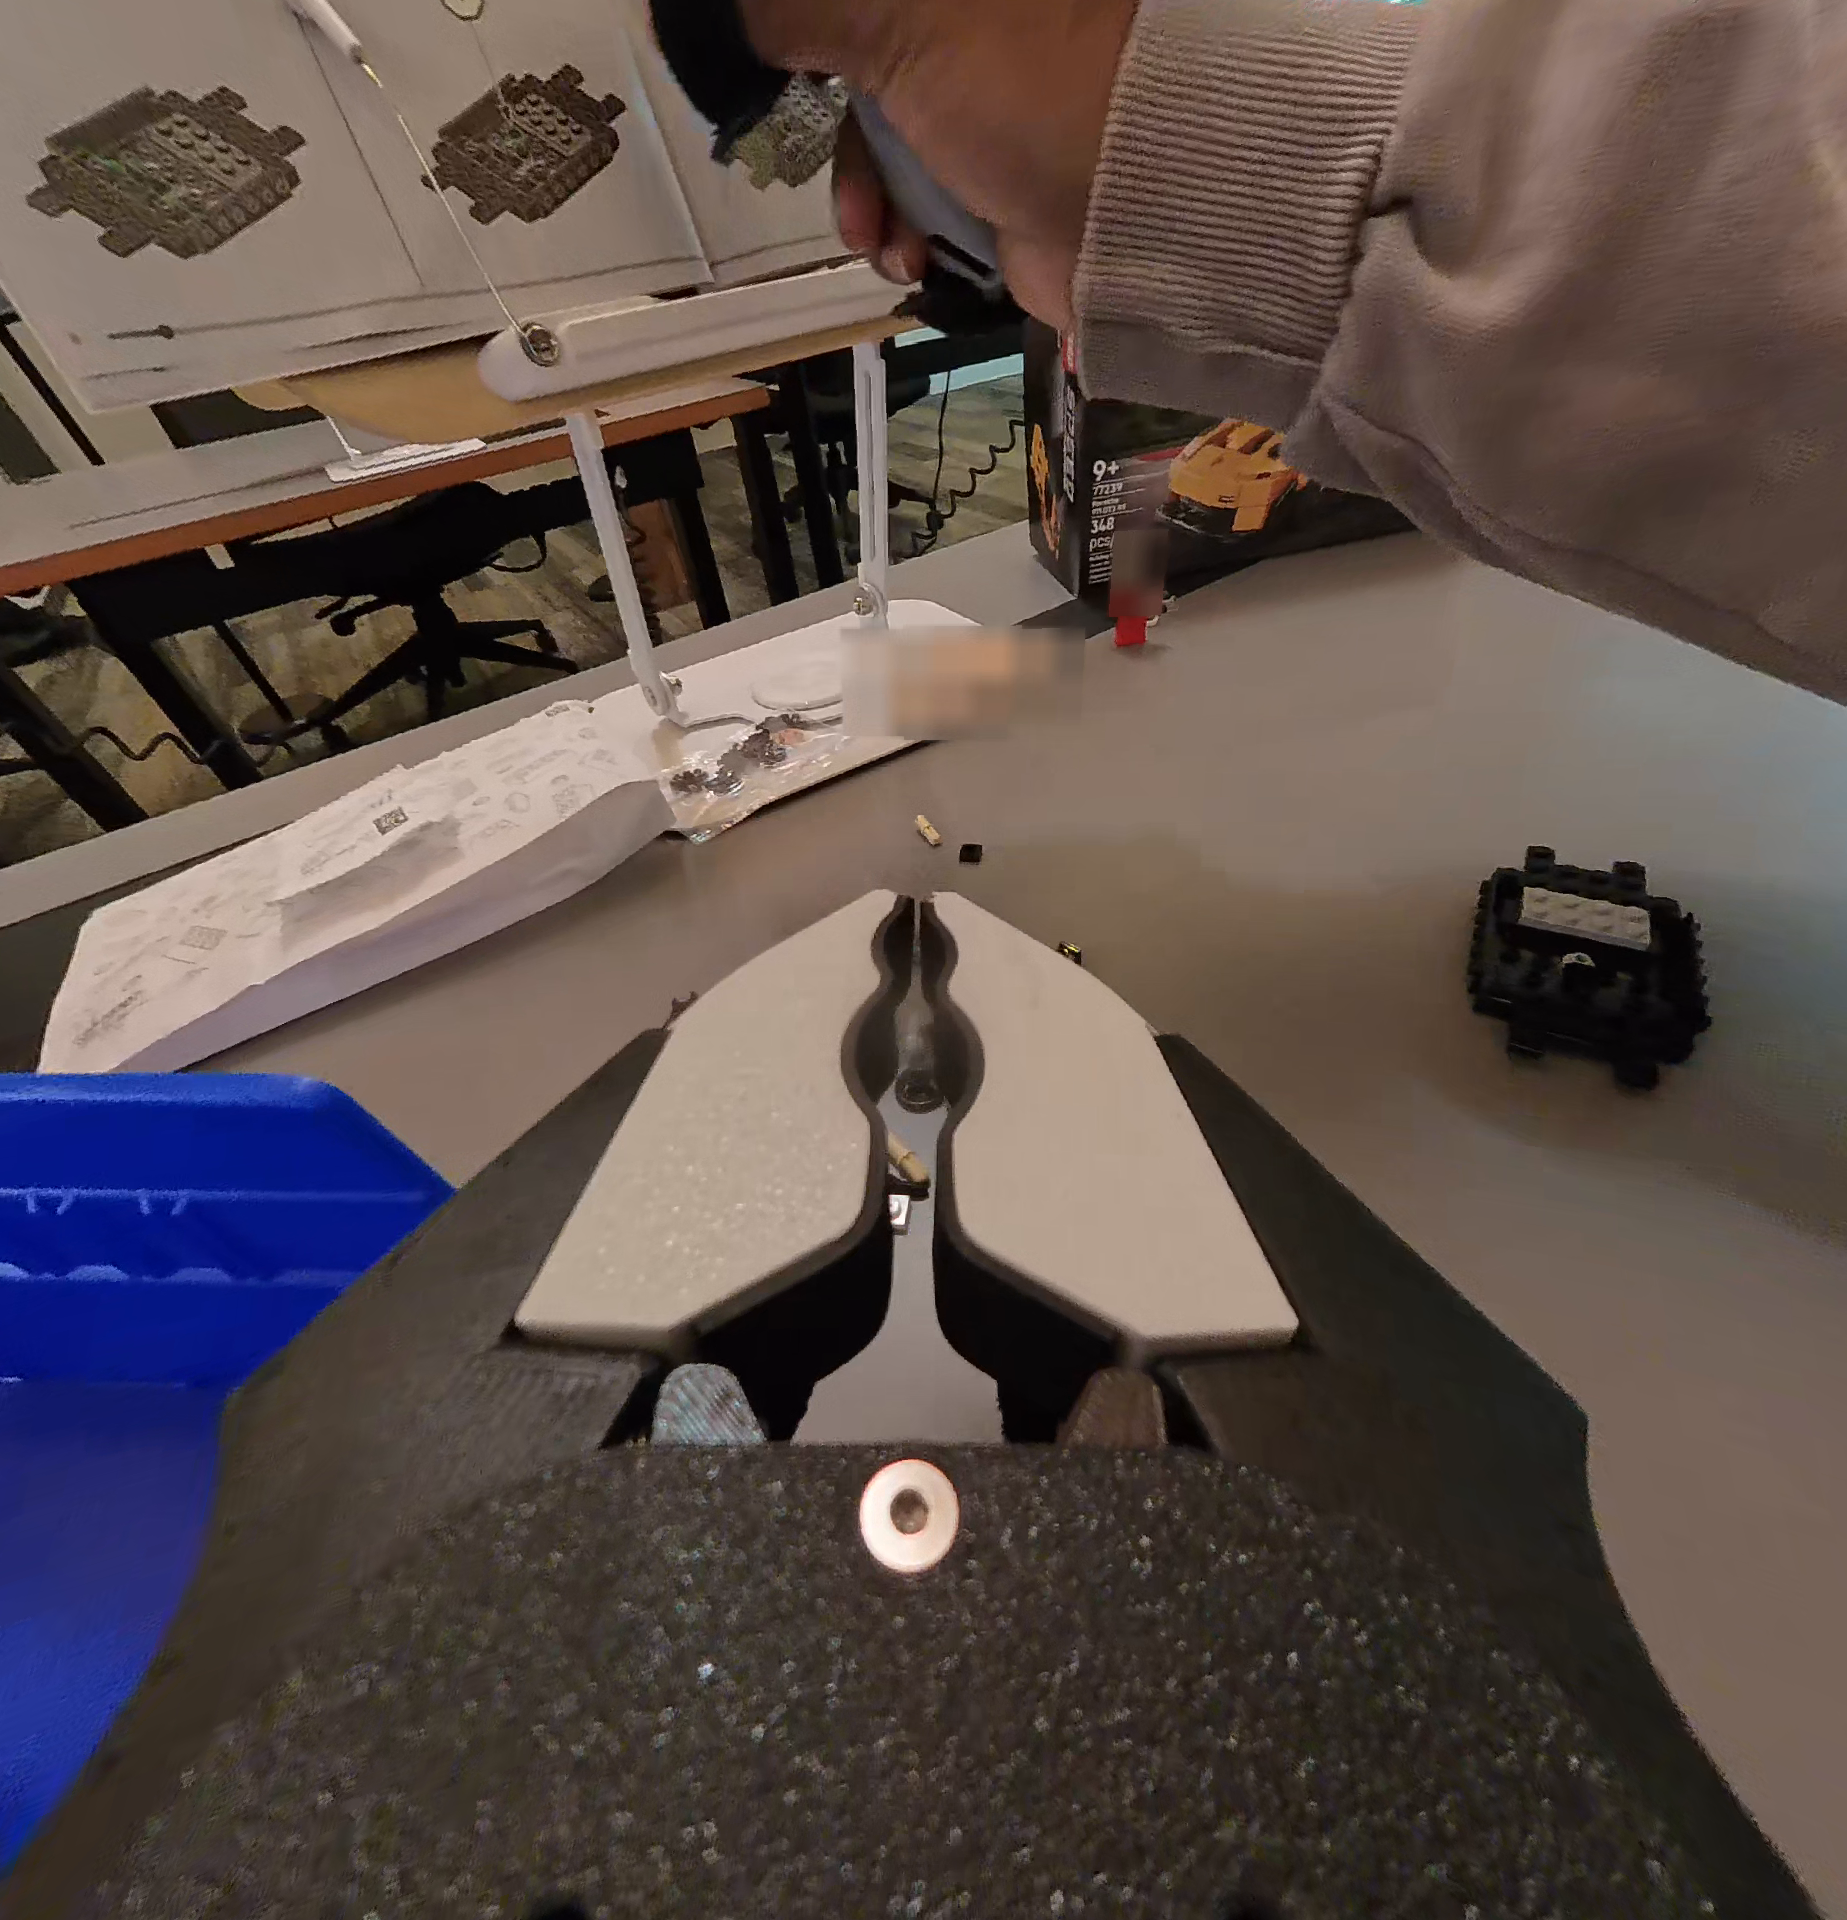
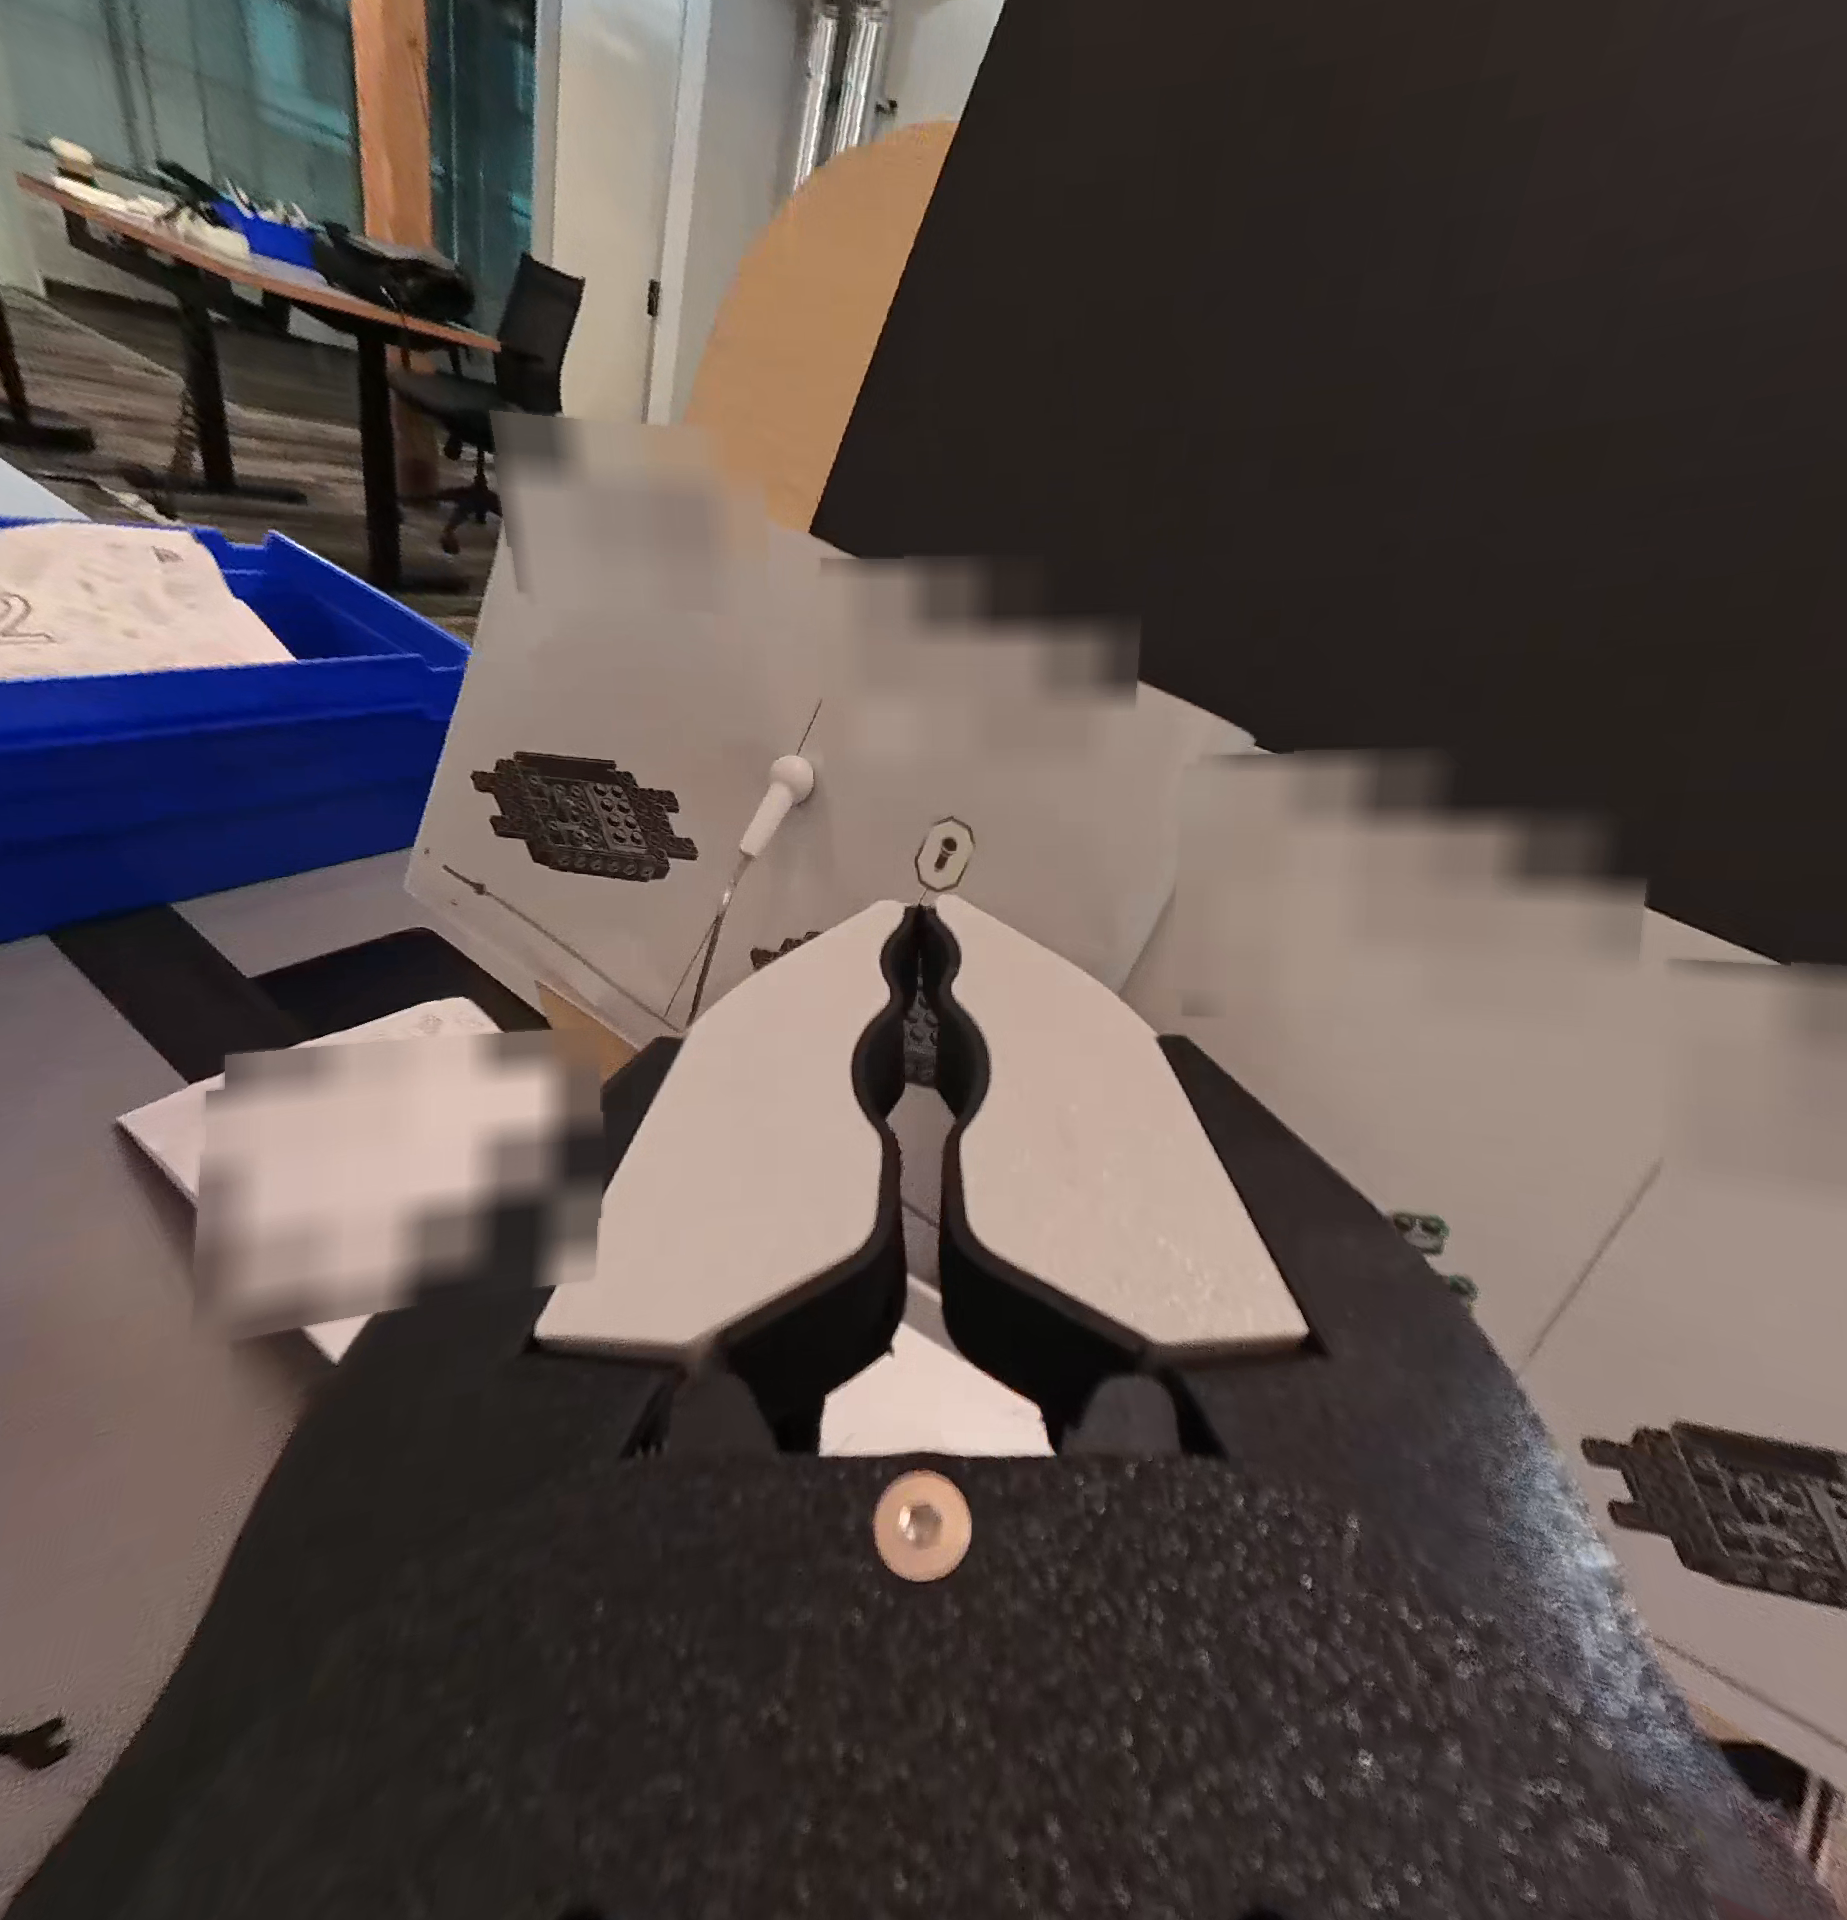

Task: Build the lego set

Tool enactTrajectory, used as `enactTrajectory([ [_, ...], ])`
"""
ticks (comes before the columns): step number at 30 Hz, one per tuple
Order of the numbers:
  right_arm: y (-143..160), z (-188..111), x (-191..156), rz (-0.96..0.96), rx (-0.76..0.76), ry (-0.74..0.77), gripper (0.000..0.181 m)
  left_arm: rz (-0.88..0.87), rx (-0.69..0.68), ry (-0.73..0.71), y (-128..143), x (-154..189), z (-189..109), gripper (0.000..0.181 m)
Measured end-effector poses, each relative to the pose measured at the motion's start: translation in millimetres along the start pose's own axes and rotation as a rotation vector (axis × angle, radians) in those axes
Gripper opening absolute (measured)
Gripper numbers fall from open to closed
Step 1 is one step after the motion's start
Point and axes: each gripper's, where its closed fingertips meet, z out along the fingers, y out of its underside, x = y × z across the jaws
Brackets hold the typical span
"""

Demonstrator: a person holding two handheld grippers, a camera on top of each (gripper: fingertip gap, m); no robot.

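So the black lego base (image 1: 1589,966) sits on the table, off to the right of the left gripper (image 1: 921,902) and a bit ahead. Both grippers are clenched on nothing. The right gripper (image 2: 927,910) is up at the instruction booklet (image 2: 628,748), so left's nearer.

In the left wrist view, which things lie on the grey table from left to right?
Blue bin → white paper bag → small tan piece → tiny black piece → black lego assembly.
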Motion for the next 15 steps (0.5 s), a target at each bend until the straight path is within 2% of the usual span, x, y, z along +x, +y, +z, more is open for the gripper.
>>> enactTrajectory([
  [7,2.1,10.6,2.1,-0.013,-0.018,0.006,0.0,0.021,0.012,-0.018,-1.8,-4.3,-1.4,0.001],
  [15,5.5,7.6,-1.6,-0.022,-0.013,-0.016,0.003,0.043,0.015,-0.05,-1.0,-11.3,-1.6,0.003],
])
